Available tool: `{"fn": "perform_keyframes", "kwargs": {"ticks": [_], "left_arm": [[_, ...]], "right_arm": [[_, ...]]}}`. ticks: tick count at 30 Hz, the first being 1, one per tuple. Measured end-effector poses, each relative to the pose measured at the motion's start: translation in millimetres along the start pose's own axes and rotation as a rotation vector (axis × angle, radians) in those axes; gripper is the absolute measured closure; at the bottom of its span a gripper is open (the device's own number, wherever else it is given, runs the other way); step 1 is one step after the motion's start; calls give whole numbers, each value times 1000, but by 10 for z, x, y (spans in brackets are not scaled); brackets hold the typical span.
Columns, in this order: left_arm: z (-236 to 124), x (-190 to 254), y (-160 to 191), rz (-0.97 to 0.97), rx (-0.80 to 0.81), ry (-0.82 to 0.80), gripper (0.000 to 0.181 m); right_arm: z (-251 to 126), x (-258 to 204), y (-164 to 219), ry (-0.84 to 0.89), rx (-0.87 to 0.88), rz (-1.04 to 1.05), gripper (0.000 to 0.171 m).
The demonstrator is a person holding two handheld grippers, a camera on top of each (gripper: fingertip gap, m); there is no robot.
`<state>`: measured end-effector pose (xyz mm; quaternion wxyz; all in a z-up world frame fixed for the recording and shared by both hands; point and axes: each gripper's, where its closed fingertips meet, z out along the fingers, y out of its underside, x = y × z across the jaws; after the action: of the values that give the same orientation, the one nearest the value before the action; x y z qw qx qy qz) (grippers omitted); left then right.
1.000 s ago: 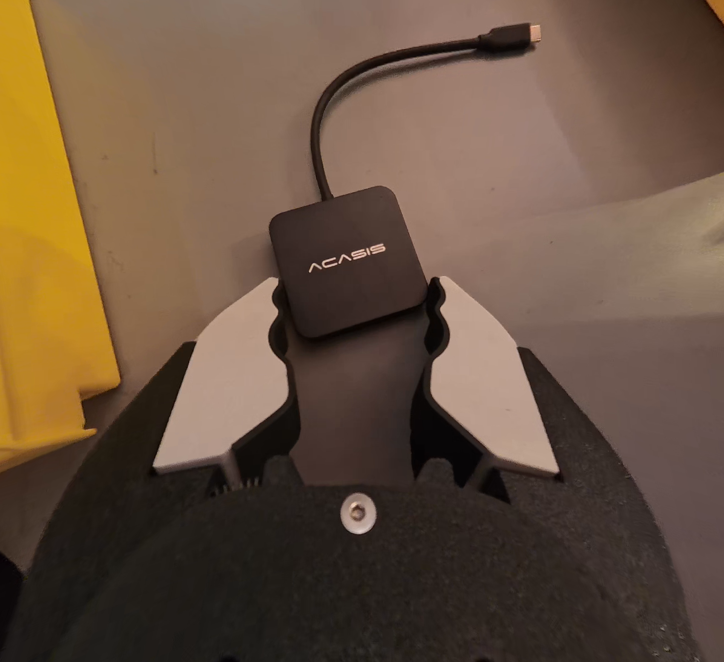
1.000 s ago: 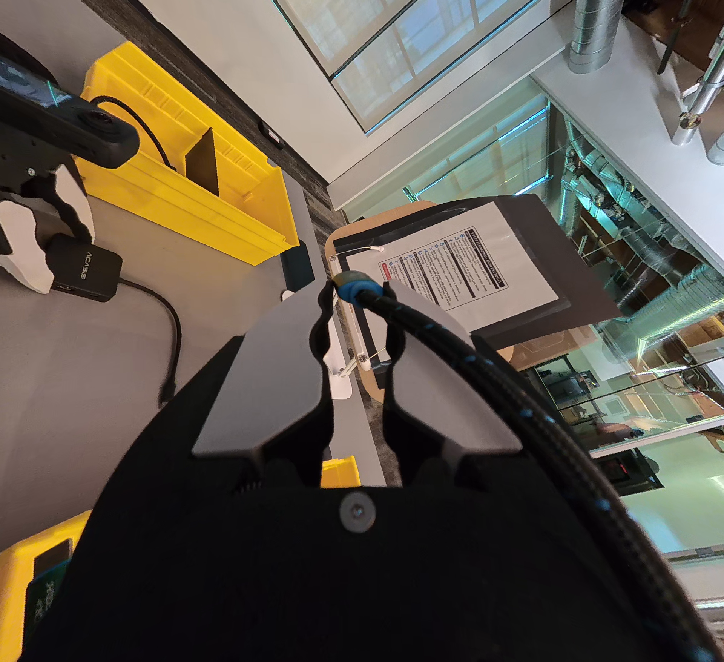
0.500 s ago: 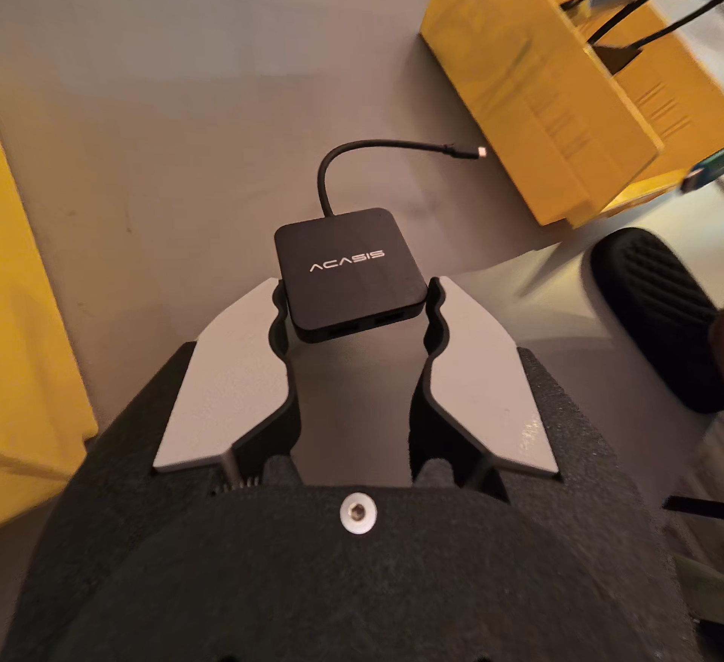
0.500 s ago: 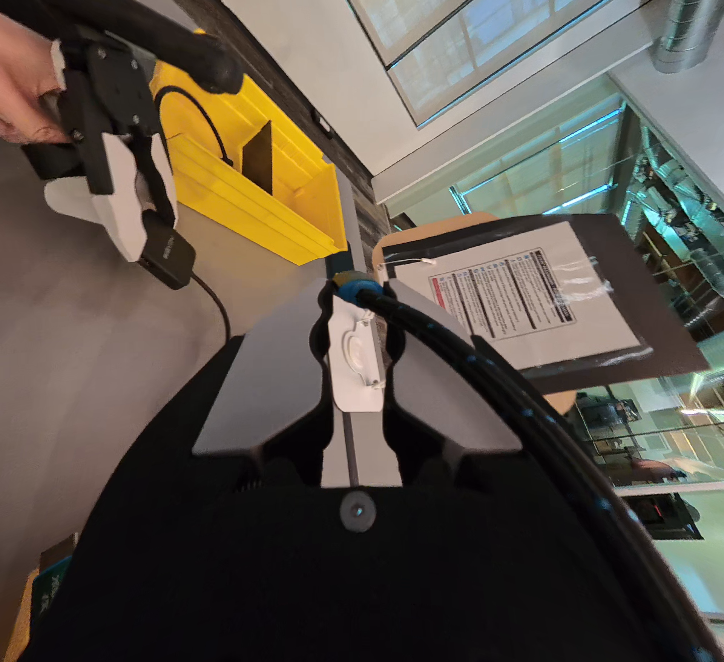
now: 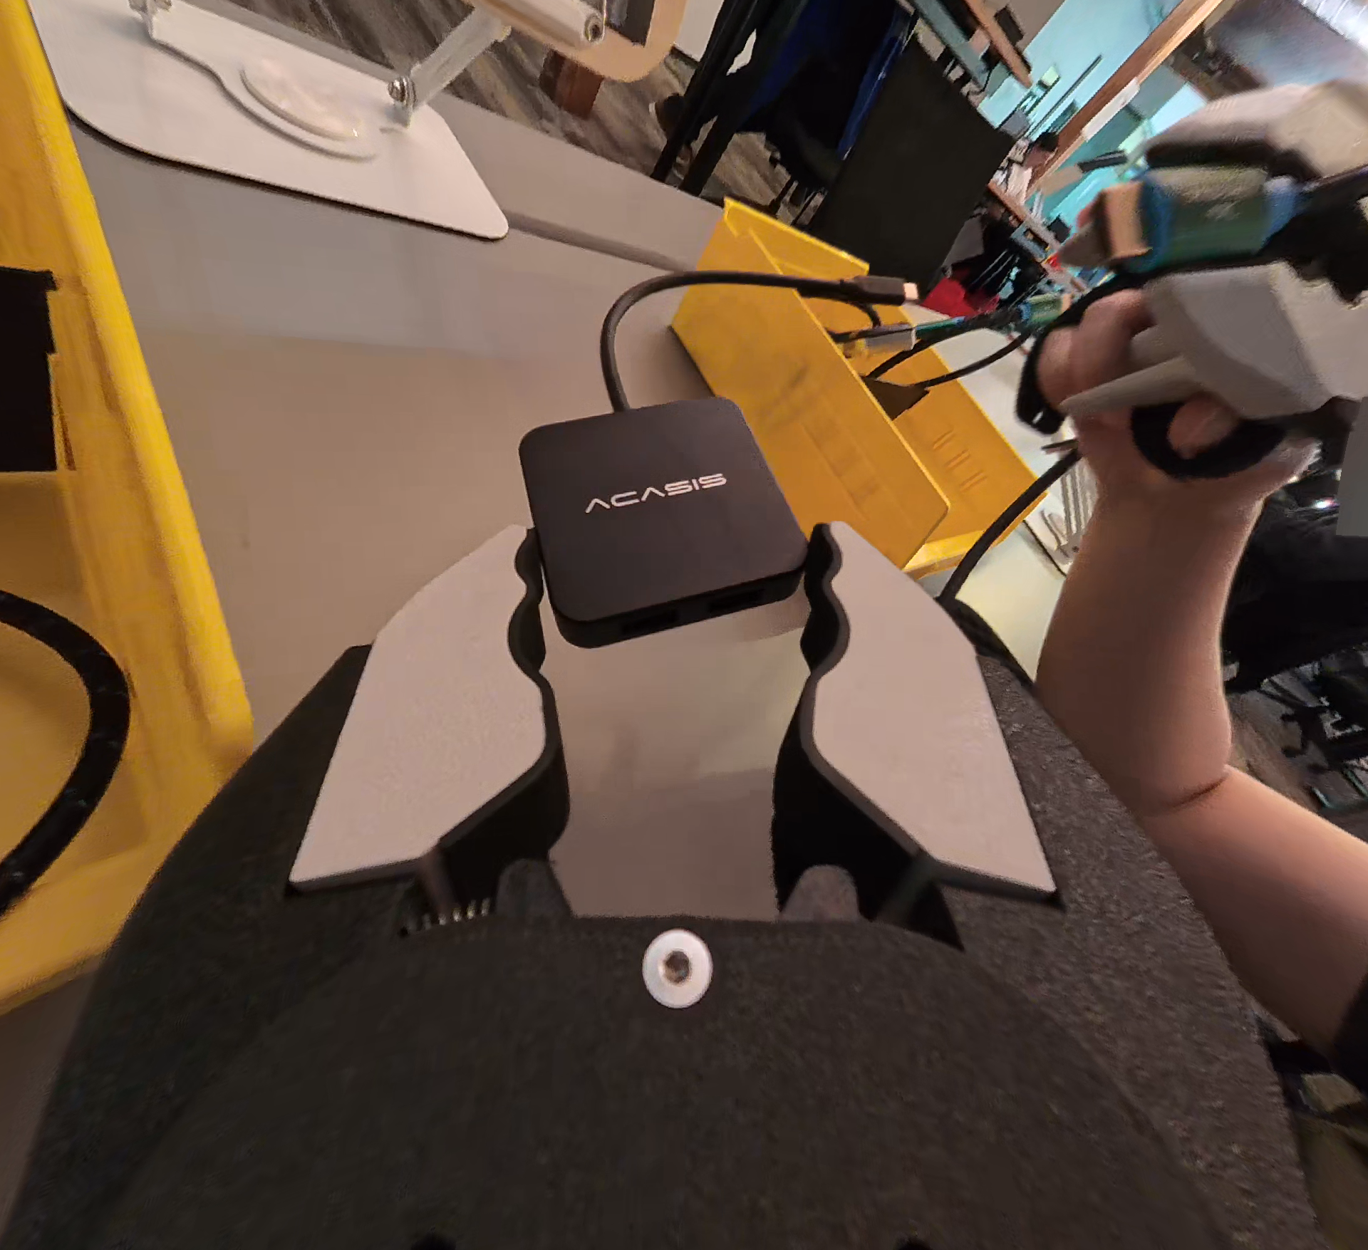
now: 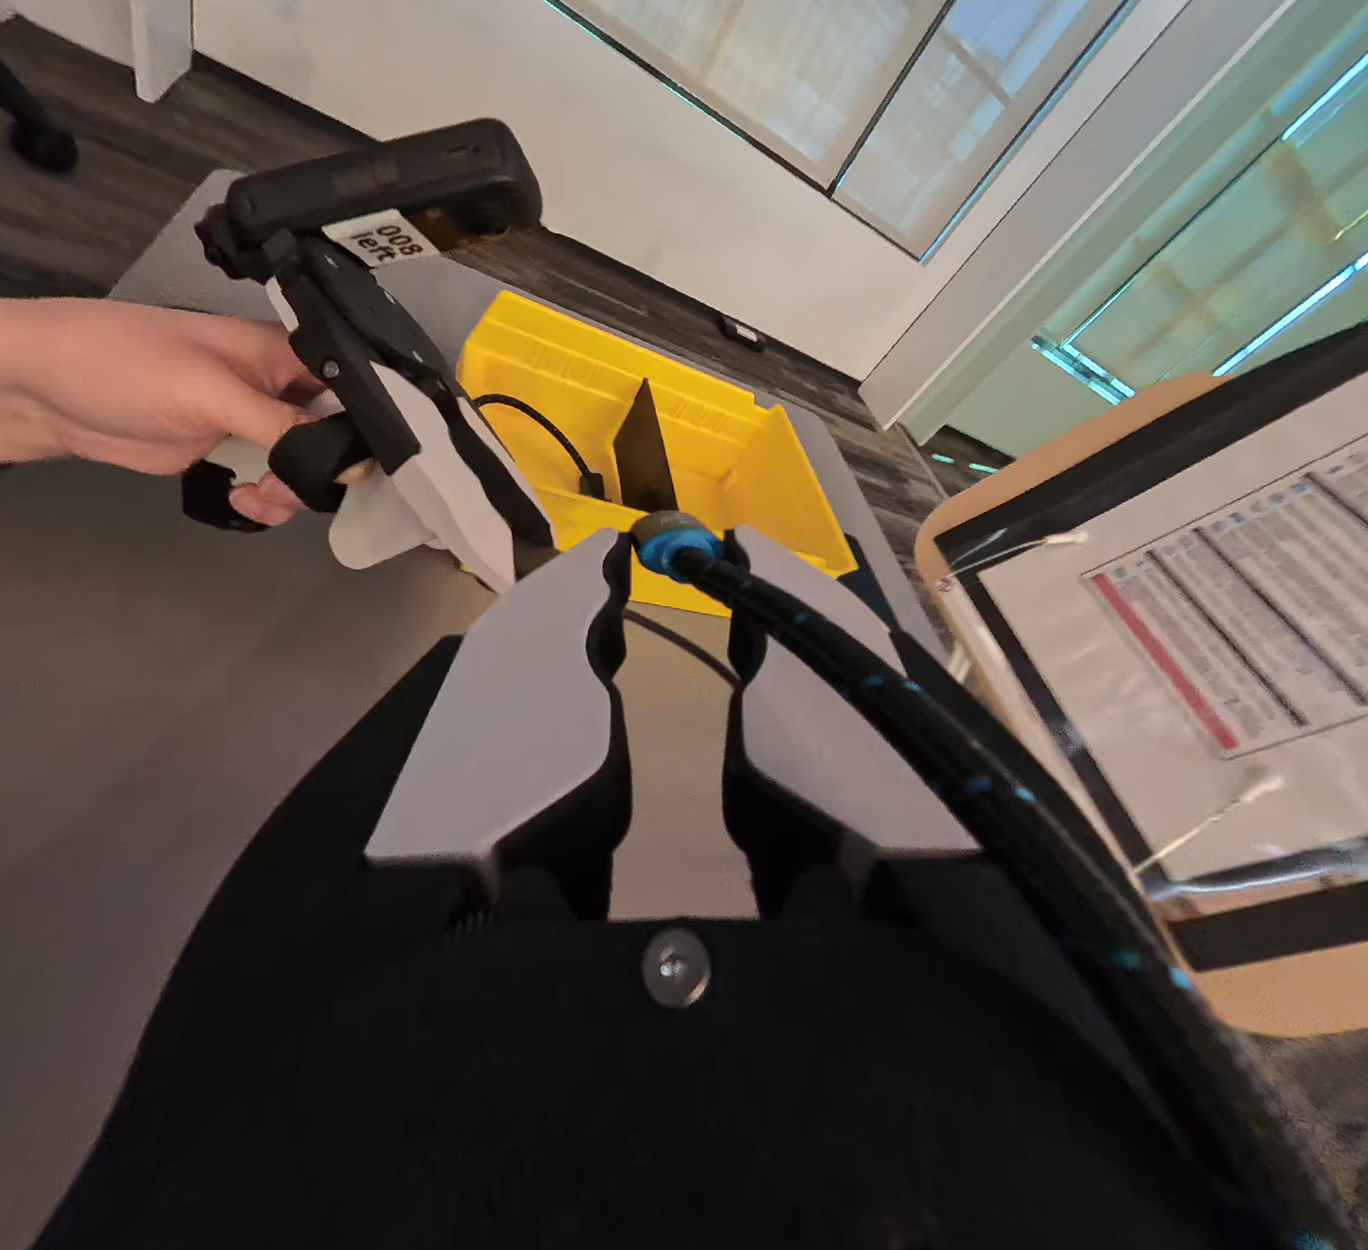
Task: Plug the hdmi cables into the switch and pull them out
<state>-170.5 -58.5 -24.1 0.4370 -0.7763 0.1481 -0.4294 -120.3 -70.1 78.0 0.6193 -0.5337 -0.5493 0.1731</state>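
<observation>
My left gripper point(image 5: 670, 548) is shut on the sides of a black square switch point(image 5: 659, 511) and holds it above the grey table point(image 5: 333, 363). The switch's two ports point(image 5: 688, 611) face the camera, and its short black cable point(image 5: 614, 341) hangs free. My right gripper point(image 6: 674, 548) is shut on the blue-collared HDMI plug point(image 6: 670, 537); its braided black cable point(image 6: 888, 689) trails back over the right finger. In the left wrist view the right gripper point(image 5: 1221, 238) holds the plug point(image 5: 1184, 215) up and to the right of the switch, apart from it.
A yellow bin point(image 5: 111, 548) stands close on the left. Another yellow bin point(image 5: 814, 386) with several cables sits behind the switch. A white stand base point(image 5: 259, 127) lies at the back. A board with a printed sheet point(image 6: 1184, 622) stands at the right.
My left gripper has lifted the switch off the table and tilted it up. My right gripper has swung round with the plug towards the left gripper and come closer.
</observation>
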Motion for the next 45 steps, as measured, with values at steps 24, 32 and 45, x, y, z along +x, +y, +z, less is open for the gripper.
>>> {"fn": "perform_keyframes", "kwargs": {"ticks": [24,32,45], "left_arm": [[-218,-19,-345,-11,197,48,113],[-190,7,-344,-6,213,55,113],[-220,99,-463,158,318,-10,113]], "right_arm": [[547,-330,251,-49,121,420,148],[551,-349,241,-64,129,409,148],[523,-305,178,-44,141,445,148]]}}
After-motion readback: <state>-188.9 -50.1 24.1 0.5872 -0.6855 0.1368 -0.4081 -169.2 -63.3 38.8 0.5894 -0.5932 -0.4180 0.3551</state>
